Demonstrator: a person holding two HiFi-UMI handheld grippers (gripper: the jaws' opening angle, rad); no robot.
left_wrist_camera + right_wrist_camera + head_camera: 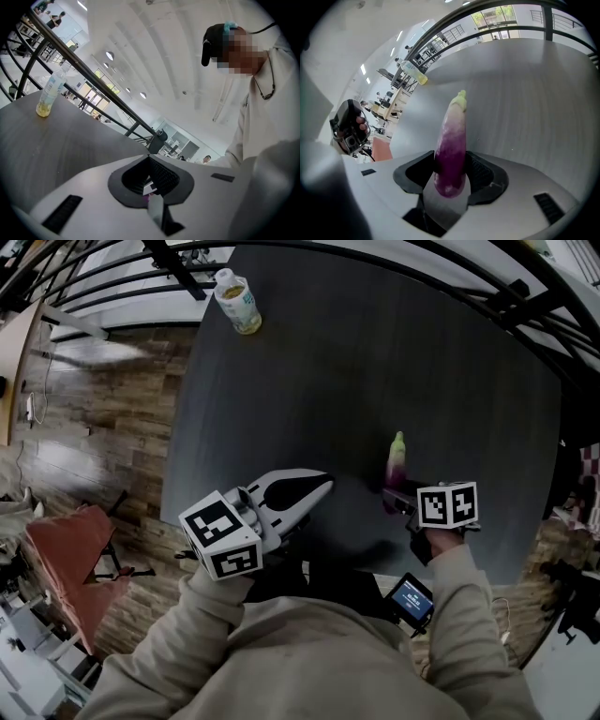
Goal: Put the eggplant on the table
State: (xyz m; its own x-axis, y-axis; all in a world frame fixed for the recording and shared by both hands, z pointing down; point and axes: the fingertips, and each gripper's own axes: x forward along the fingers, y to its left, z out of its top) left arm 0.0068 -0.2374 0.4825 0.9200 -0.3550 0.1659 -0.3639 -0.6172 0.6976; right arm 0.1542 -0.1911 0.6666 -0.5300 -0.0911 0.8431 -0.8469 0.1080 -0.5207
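Note:
My right gripper (452, 155) is shut on the thick purple end of an eggplant (452, 133), whose pale green tip points away toward the table. In the head view the eggplant (396, 463) stands out ahead of the right gripper (399, 495), just above the dark table (375, 352) near its front right part. Whether it touches the top I cannot tell. My left gripper (322, 484) hangs over the table's front edge to the left, jaws together with nothing between them. In its own view the left gripper (149, 158) points across the table.
A plastic bottle (237, 302) with yellowish liquid stands at the table's far left corner, also seen as the bottle (49, 93) and the bottle (412, 71). Black railings (525, 296) curve behind the table. A red chair (66, 559) stands on the wood floor at left. A small screen (411, 599) sits at my waist.

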